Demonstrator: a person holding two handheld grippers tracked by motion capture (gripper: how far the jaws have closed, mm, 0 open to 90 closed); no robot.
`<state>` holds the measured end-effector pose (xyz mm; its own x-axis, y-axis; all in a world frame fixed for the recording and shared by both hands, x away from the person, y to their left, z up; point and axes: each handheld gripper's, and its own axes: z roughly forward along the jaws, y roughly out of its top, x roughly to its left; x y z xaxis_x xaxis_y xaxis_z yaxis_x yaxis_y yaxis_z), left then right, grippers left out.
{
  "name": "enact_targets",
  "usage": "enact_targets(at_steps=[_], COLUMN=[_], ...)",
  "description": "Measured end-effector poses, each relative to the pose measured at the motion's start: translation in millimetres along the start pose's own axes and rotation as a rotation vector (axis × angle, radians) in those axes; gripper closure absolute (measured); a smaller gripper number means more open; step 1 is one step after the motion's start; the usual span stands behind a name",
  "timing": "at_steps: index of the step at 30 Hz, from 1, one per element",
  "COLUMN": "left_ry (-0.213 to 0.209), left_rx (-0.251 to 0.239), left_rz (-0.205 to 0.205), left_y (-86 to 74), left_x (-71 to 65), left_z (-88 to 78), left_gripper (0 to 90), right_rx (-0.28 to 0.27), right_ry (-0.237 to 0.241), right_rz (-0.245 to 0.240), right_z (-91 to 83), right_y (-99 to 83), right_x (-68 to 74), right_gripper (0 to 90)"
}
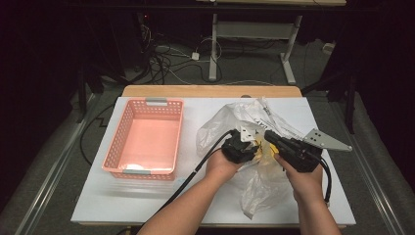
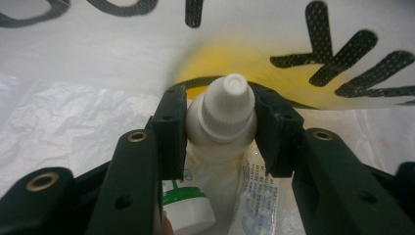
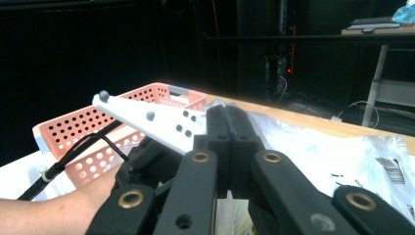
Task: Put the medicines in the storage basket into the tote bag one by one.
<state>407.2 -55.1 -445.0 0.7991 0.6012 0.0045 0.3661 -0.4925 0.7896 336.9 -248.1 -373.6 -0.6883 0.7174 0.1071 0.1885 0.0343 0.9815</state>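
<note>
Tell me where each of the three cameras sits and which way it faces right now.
High view: above the person's side, looking forward and down on the white table, pink basket and plastic bag; both forearms show.
Left gripper view: on the left tongs, looking into the bag at the white bottle they clamp.
Right gripper view: on the right tongs, shut, facing across the table toward the basket; the other forearm shows.
Shared: high and right gripper views both show basket and bag.
</note>
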Motion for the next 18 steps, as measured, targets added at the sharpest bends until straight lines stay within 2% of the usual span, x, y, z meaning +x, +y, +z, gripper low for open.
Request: enact_targets(at_steps=[5, 10, 14, 17, 18], left_ry=[-0.002, -0.001, -0.021, -0.027, -0.030], left_rx=[0.004, 0.029, 0.032, 0.026, 0.021], left_rz=[-0.020, -0.028, -0.026, -0.004, -0.008], left_y=[-2.4, -4.5, -4.0, -5.8, -6.9], left_x=[0.2, 3.5, 3.8, 0.5, -0.1], left_z=[7.9, 11.7, 7.4, 0.5, -2.1], left_gripper=[58.2, 57.6, 46.9, 46.4, 46.2], right_rx=[0.011, 0.019, 0.021, 0.025, 0.025], right_ry=[-0.001, 0.002, -0.005, -0.004, -0.004], right_rz=[0.014, 0.012, 0.014, 0.009, 0.007], right_z=[3.0, 4.2, 3.6, 4.4, 4.6], right_y=[-3.5, -5.0, -5.1, -5.5, -5.6], right_x=[-0.6, -1.0, -1.6, -1.7, -1.9], right_gripper=[90.0, 90.0, 90.0, 90.0, 90.0])
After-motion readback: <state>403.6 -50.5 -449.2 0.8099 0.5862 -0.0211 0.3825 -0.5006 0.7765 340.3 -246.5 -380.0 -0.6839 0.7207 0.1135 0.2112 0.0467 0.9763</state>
